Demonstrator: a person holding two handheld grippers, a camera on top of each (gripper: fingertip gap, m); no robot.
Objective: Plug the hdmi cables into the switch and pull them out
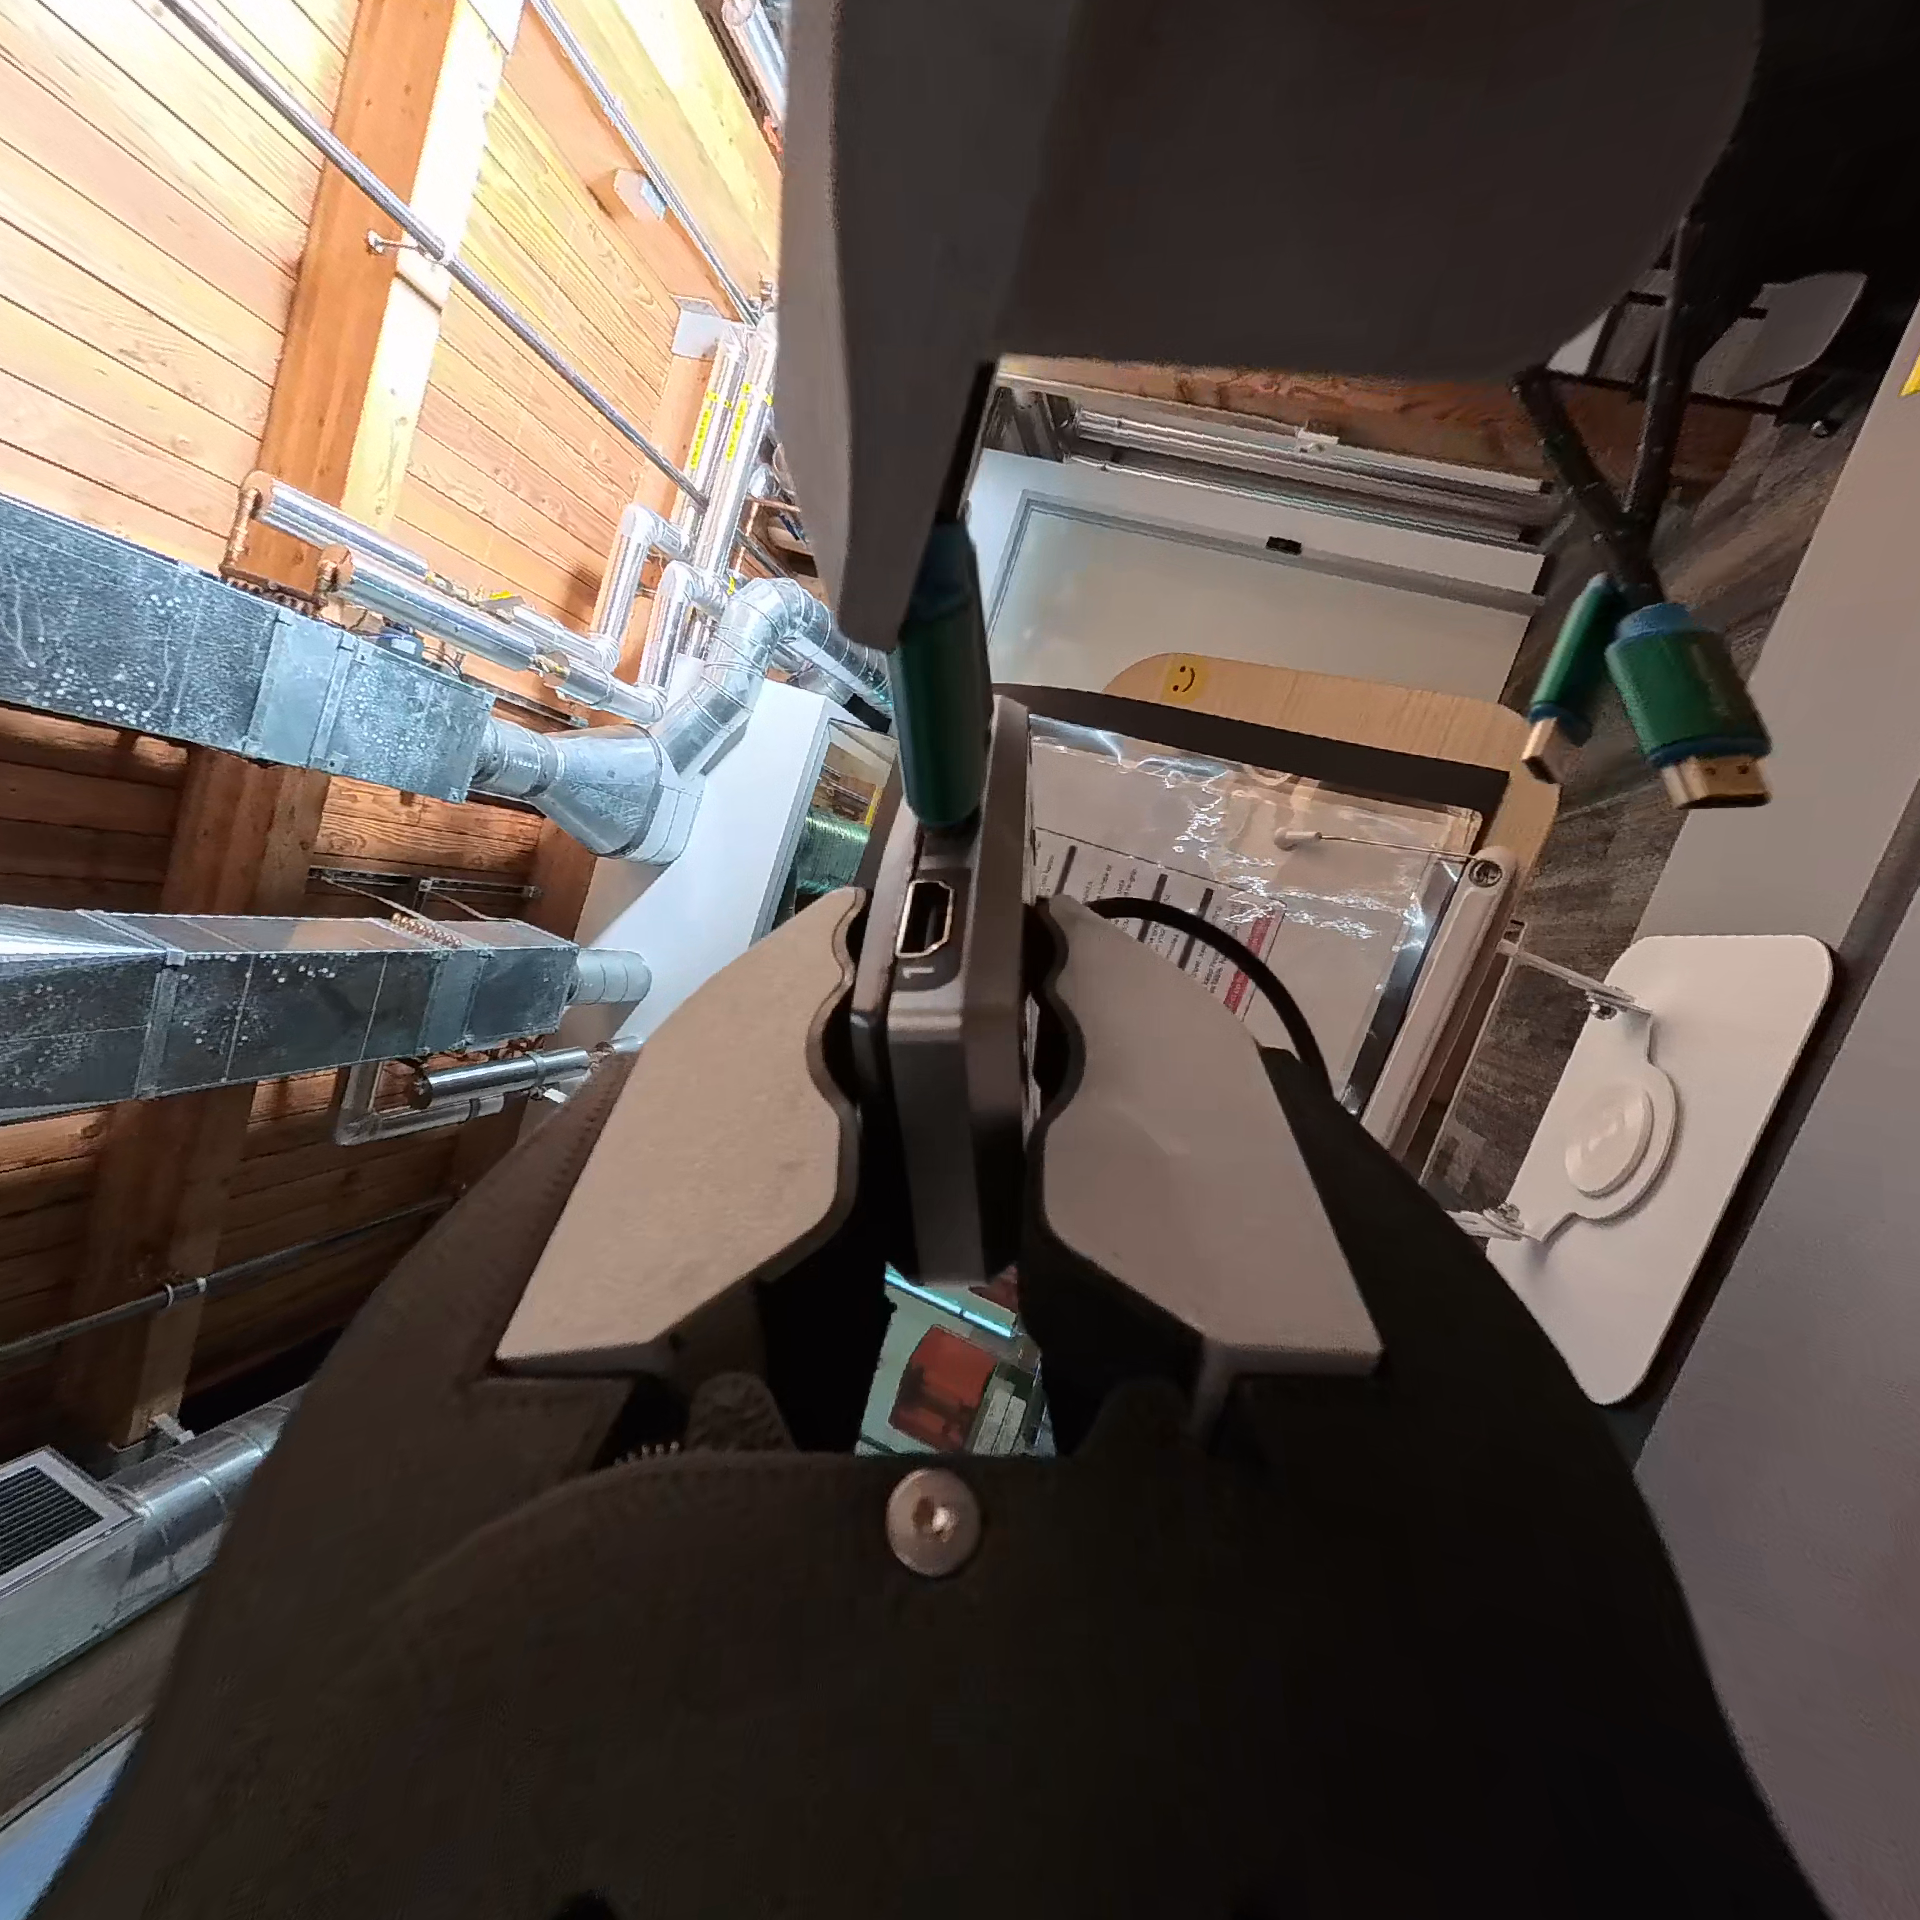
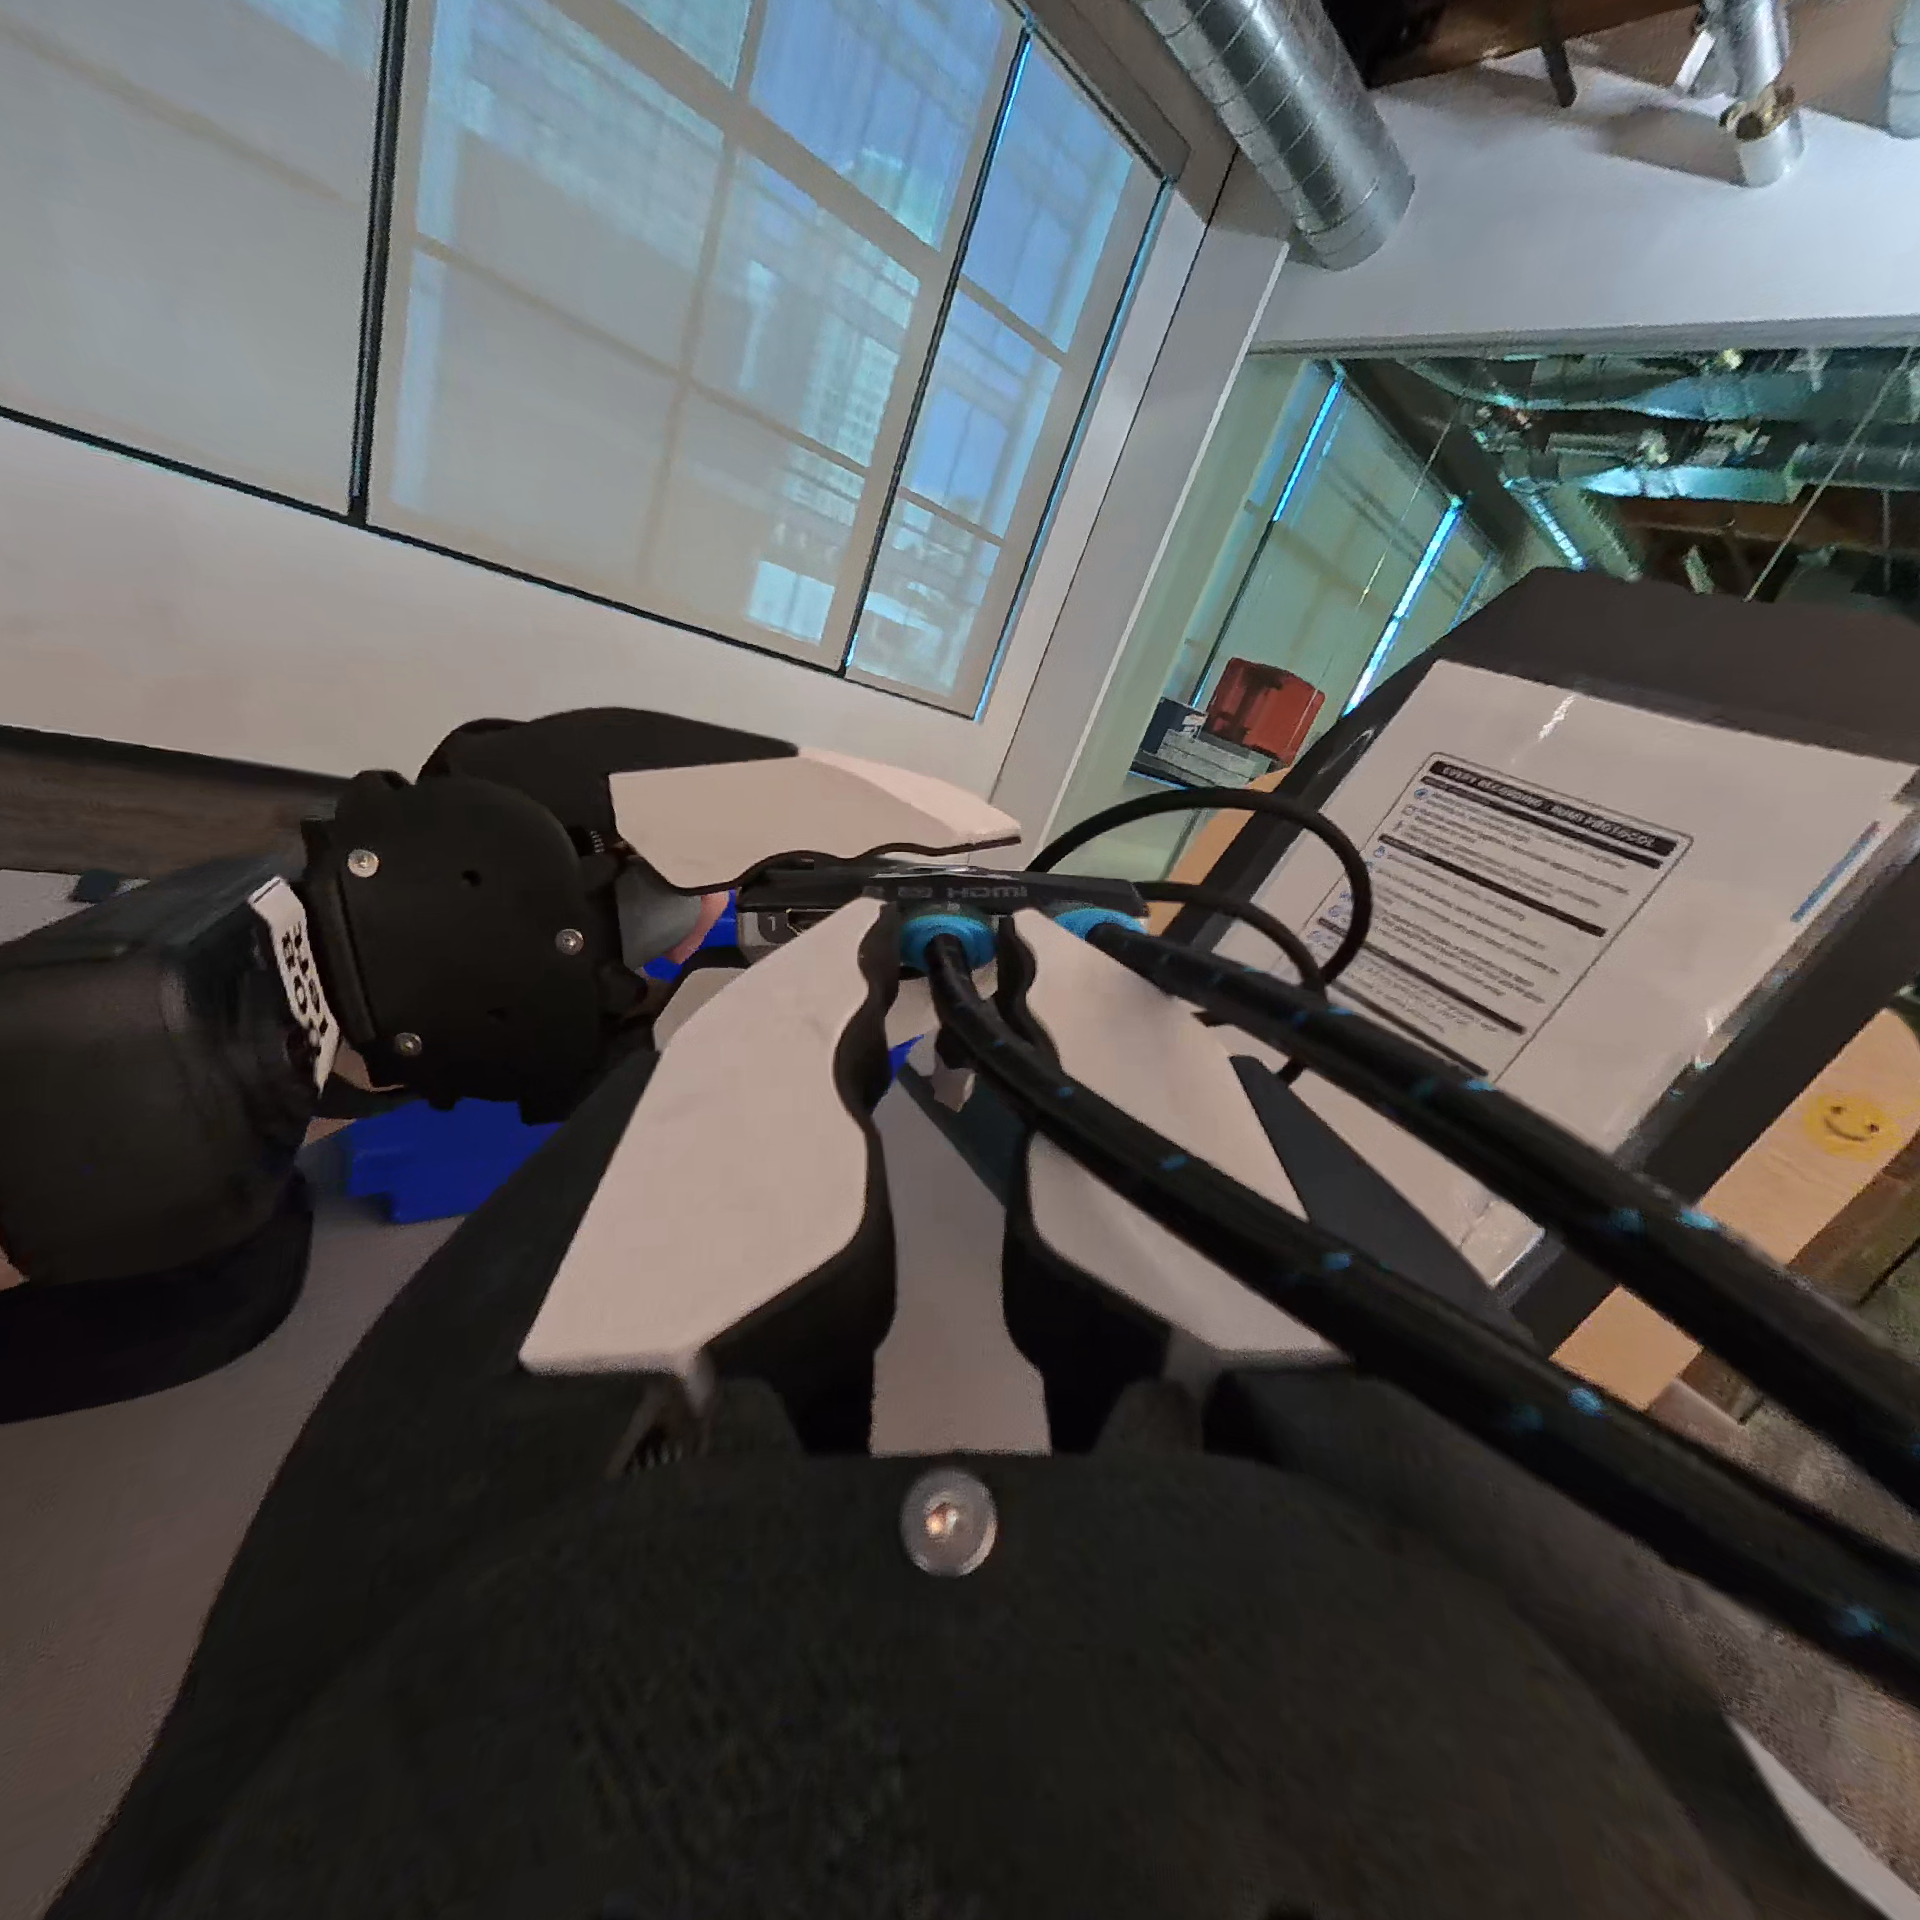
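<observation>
Fingers of the left gripper (image 1: pixel 940 1039) are clamped on the flat dark-grey HDMI switch box (image 1: pixel 940 1049), pale pads pressed against both broad faces, box held edge-on to the camera. One empty port (image 1: pixel 928 921) faces the left wrist view between the fingertips. Just beyond it a green-bodied HDMI plug (image 1: pixel 938 717) sits seated in the switch's edge, with the right gripper's grey finger over its far end. Two loose green-and-blue HDMI plugs with gold tips (image 1: pixel 1683 712) hang at upper right, well apart from the switch.

Right wrist view: right gripper (image 2: pixel 940 961) fingers closed around a blue-collared plug (image 2: pixel 933 932) with black braided cable (image 2: pixel 1195 1174) at the switch (image 2: pixel 997 891) edge. Second blue-collared plug (image 2: pixel 1081 923) sits just beside it, its own black cable running to lower right. Left gripper (image 2: pixel 831 831) holds the switch from the left, over the grey table (image 2: pixel 125 1558). Laminated white sheet in a stand (image 2: pixel 1558 914) behind.
</observation>
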